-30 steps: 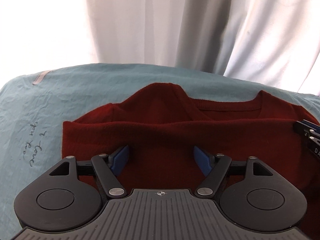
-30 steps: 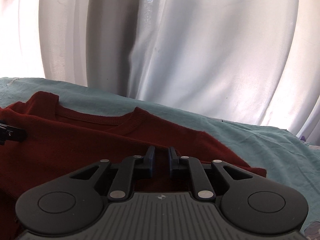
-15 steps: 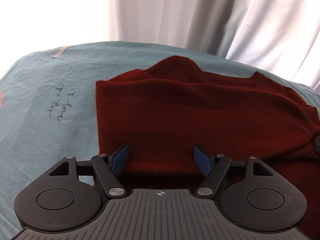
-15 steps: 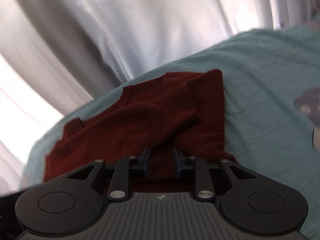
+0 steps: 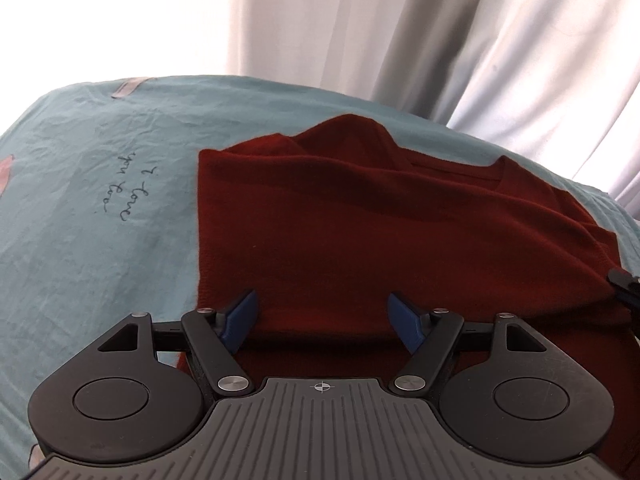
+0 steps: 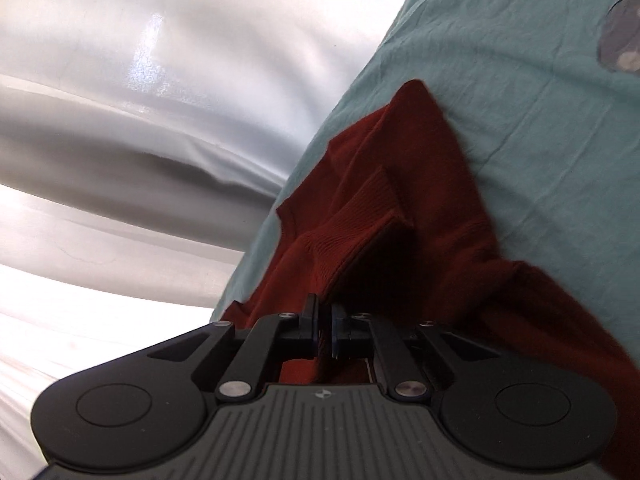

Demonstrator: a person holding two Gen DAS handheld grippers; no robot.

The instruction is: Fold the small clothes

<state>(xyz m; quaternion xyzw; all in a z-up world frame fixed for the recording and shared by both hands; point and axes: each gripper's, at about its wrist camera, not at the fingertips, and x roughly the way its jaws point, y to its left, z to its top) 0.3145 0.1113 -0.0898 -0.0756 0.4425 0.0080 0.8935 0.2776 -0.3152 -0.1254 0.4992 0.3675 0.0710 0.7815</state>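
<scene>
A dark red knit sweater (image 5: 360,232) lies partly folded on a teal sheet (image 5: 100,216), neckline toward the curtain. My left gripper (image 5: 322,320) is open, its blue fingertips (image 5: 240,316) spread over the sweater's near folded edge, holding nothing. My right gripper (image 6: 325,328) is shut on the sweater's fabric (image 6: 360,232), near a ribbed cuff, and holds it lifted and twisted above the sheet (image 6: 540,100). A tip of the right gripper shows at the right edge of the left wrist view (image 5: 626,284).
White curtains (image 5: 400,40) hang behind the bed's far edge. The sheet bears handwritten print (image 5: 124,188) left of the sweater. A grey printed patch (image 6: 622,40) lies on the sheet at the far right of the right wrist view.
My right gripper has lifted and rolled sharply while pulling the sweater's side over. My left gripper stayed open and drew back, so more of the sheet shows on the left.
</scene>
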